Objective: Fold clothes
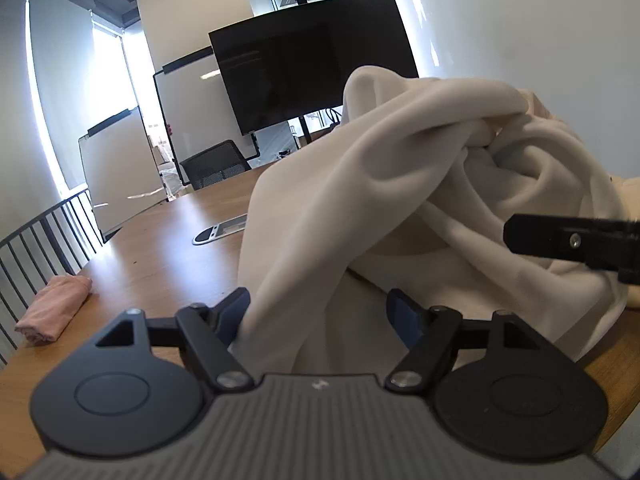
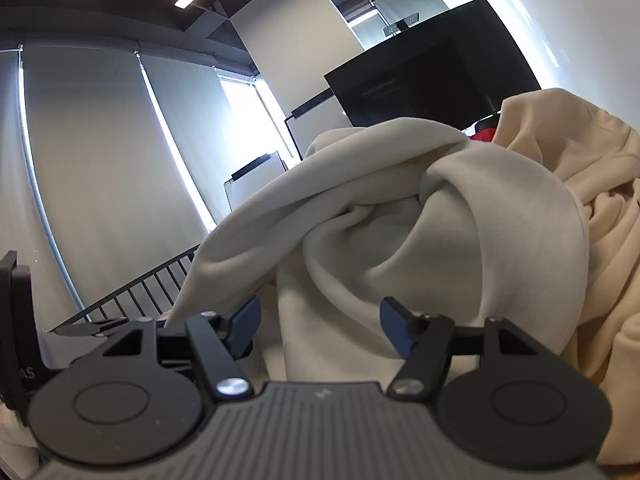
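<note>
Cream cloth (image 1: 400, 184) lies heaped on the wooden counter (image 1: 160, 248), filling centre and right of frame. Left gripper (image 1: 320, 312) and right gripper (image 2: 318, 320) both have fingers spread, folds lying loosely between them.

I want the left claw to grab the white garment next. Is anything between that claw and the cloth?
Nothing visible is in the way. The white garment is heaped on the table right ahead of the open left claw, and a fold of it already hangs between the fingers.
</note>
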Motion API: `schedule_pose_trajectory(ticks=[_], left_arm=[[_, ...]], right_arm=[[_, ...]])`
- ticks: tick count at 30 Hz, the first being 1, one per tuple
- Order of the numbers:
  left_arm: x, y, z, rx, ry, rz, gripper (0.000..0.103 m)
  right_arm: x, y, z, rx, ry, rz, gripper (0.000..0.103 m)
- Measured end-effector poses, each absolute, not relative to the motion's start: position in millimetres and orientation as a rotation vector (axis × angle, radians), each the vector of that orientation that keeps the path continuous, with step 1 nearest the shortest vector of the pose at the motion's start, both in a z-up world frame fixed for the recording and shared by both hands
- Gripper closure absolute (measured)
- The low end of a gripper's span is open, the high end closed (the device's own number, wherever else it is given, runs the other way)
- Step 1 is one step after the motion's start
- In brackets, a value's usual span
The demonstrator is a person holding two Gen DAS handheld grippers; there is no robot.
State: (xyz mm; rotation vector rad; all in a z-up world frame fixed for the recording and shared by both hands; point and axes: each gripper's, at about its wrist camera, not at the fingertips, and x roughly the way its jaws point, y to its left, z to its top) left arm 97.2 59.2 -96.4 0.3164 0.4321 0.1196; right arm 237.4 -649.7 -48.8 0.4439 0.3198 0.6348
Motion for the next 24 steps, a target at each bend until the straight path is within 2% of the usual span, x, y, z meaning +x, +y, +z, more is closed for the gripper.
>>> schedule_pose_trajectory(ticks=[2,4,5,7,10,16,24], left_arm=[[95.2,58.4,-99.9,0.349,0.425,0.149,0.033],[92.4,62.2,-98.1,0.324,0.420,0.140,0.049],[92.0,65.7,-96.7,0.297,0.426,0.134,0.054],[93.3,69.1,-93.8,0.257,0.429,0.145,0.074],[91.3,77.8,-88.1,0.222,0.404,0.169,0.081],[91.0,94.8,-74.5,0.095,0.345,0.215,0.084],[71.9,106.4,-47.8,0.017,0.169,0.352,0.086]], right_arm=[[236.2,-647.9,-48.7,0.436,0.322,0.639,0.031],[234.4,-646.3,-48.5,0.424,0.317,0.642,0.031],[233.4,-645.5,-48.4,0.418,0.315,0.644,0.031],[228.0,-646.0,-47.2,0.408,0.312,0.644,0.031],[224.3,-649.5,-46.9,0.416,0.316,0.641,0.031],[222.8,-657.1,-46.0,0.433,0.323,0.642,0.031],[216.5,-661.5,-42.3,0.429,0.312,0.637,0.031]])
